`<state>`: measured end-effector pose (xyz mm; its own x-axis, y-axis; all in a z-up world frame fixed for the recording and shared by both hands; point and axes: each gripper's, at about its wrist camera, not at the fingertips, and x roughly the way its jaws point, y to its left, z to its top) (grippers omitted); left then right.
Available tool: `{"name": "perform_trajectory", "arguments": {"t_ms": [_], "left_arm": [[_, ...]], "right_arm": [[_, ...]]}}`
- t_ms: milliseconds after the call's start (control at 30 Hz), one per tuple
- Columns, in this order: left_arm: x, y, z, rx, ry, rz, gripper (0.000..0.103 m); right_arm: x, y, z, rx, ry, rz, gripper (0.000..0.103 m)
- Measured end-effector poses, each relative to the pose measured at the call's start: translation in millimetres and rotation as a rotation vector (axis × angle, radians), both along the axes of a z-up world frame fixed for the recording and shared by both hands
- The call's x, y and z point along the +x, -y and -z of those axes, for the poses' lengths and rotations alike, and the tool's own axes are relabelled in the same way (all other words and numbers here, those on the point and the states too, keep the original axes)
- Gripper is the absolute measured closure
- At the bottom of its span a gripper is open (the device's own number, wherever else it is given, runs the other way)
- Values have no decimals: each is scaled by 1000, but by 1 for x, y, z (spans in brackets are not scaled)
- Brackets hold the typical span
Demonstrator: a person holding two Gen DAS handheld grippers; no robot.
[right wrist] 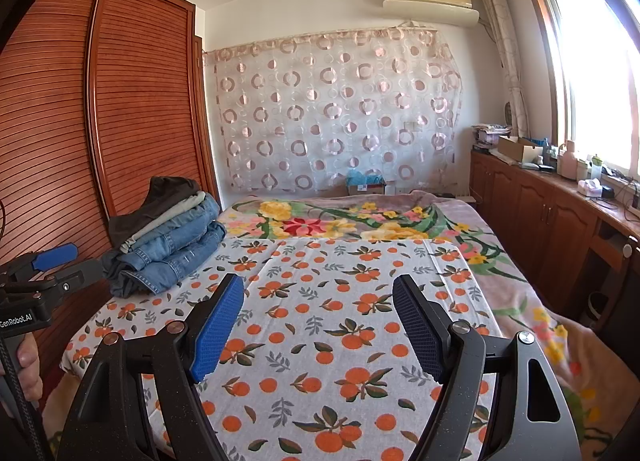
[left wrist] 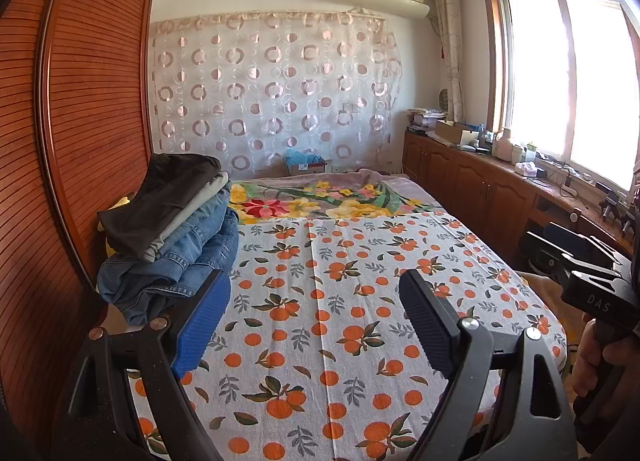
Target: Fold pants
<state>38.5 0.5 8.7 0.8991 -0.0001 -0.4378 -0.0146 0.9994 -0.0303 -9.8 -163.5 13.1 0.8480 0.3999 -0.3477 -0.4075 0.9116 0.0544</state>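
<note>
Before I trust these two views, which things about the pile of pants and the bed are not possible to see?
- Pile of pants: how many pieces it holds cannot be counted in either view; only folded edges show.
- Far side of the pile: hidden by the pile itself, next to the wardrobe.
- Near end of the orange-print sheet: cut off by the bottom edge and covered by the gripper frames.
- Small items on the window cabinet: too small to identify.

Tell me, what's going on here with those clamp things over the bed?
A person holds a two-finger gripper in each hand over a bed with an orange-print sheet. The left gripper and the right gripper are both open and empty. A stack of pants, jeans under grey and dark pairs, sits by the wardrobe. Nothing is being handled at this moment.
</note>
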Motion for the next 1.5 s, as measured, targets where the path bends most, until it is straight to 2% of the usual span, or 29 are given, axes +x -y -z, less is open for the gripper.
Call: {"name": "perform_trajectory", "arguments": {"t_ms": [1500], "left_arm": [[-1, 2, 2, 2, 5, 3, 16]], "right_arm": [[-2, 2, 3, 3, 7, 3, 24]]}}
